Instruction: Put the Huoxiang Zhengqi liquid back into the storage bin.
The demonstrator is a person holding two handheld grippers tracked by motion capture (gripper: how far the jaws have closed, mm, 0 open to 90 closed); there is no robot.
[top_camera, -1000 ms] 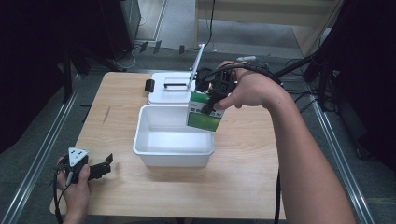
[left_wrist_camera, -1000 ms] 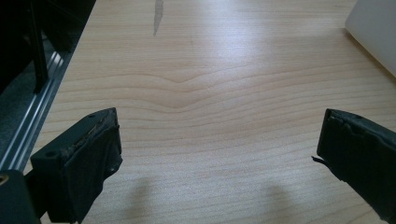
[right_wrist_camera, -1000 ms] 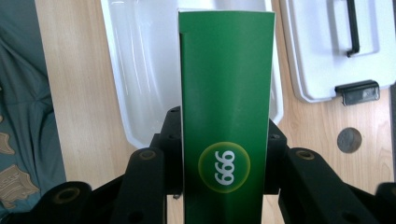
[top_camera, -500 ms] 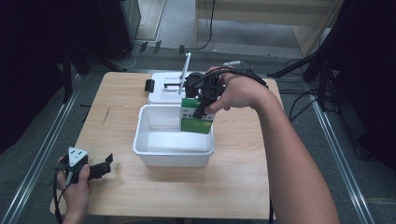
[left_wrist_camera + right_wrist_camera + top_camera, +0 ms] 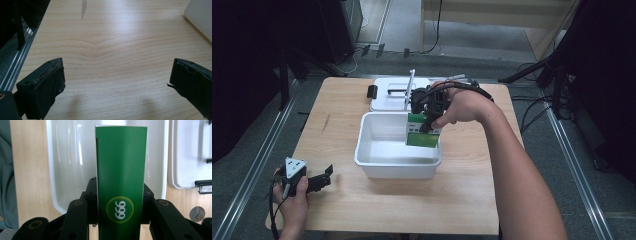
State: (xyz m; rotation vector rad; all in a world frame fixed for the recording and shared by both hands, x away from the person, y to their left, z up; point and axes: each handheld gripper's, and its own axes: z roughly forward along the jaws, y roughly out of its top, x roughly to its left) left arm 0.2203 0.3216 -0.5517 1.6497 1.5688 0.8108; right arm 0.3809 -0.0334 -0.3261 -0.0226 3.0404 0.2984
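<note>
Right gripper (image 5: 428,119) pinches the green box (image 5: 422,131), which hangs below it just inside the white bin's (image 5: 377,159) far right corner. Box picked up, not yet let go. Left gripper (image 5: 314,181) rests spread on the bench (image 5: 472,190), nothing between its jaws.

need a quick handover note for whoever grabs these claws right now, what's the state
Right claw: shut on the green box, holding it upright over the right end of the white tub, its lower end already past the rim.
Left claw: open, nothing between its jaws, low over bare wood at the near left corner of the table.
The tub's lid lies flat on the table just behind the tub.
Done: box picked up and brought to the tub.
Left: probably set the box down inside and let go; the lid may go on after that.
</note>
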